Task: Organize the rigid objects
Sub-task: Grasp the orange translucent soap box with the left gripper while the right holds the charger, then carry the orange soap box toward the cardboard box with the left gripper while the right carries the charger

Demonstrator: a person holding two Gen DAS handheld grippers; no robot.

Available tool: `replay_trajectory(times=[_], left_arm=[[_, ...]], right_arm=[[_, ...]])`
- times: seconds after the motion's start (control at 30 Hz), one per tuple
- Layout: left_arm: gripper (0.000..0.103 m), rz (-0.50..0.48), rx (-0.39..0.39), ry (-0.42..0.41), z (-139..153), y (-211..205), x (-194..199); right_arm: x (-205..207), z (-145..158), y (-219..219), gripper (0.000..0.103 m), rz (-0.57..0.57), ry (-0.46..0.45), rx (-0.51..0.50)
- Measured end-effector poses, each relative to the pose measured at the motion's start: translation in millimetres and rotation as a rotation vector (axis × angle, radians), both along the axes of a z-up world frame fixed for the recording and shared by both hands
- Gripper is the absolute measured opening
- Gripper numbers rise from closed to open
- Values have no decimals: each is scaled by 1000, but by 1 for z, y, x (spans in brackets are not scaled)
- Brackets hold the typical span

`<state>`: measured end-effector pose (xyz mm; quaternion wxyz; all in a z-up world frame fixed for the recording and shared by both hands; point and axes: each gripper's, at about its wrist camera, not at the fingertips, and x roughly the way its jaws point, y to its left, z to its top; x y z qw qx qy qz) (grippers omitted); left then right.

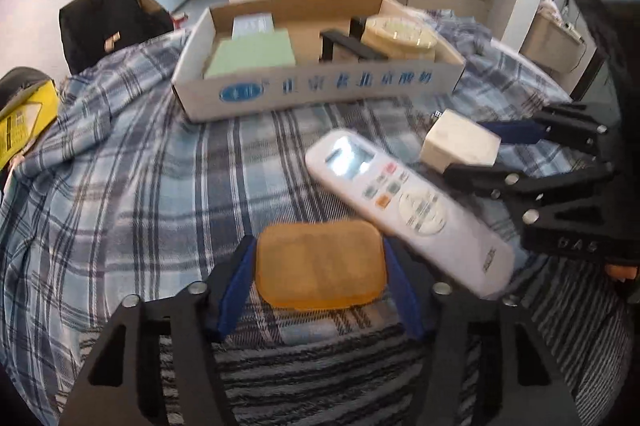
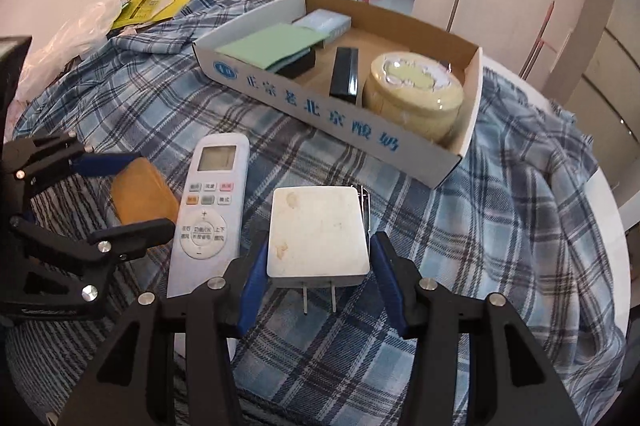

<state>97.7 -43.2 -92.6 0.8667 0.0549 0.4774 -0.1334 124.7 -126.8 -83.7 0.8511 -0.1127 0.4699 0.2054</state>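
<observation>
Item 1: amber block, rounded slab, lying on plaid cloth between pads of left gripper; blue pads touch both long edges, jaws closed on it. Judged light, stiff, possibly slick; grip across narrow width, mid-length

Item 2: white plug adapter, prongs toward camera, squarely between pads of right gripper, jaws clamped on its flanks. Judged light, rigid, hard plastic

Item 3: remote control, untaken, lying between both grippers

Destination: cardboard box, ahead of both jaws, partly filled
</observation>
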Motion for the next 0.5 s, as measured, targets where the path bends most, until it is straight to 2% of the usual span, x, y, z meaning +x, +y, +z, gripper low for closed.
replay_trajectory(times=[0.23, 0.33, 0.5], left_arm=[[64, -8, -10, -2, 0, 0, 0], [63, 3, -55, -51, 9, 6, -5], [63, 5, -48, -97, 16, 5, -11]], right_arm=[[-1, -4, 3, 50, 6, 2, -23], [-1, -3, 4, 50, 10, -4, -21], [-2, 1, 4, 50, 12, -25, -8]])
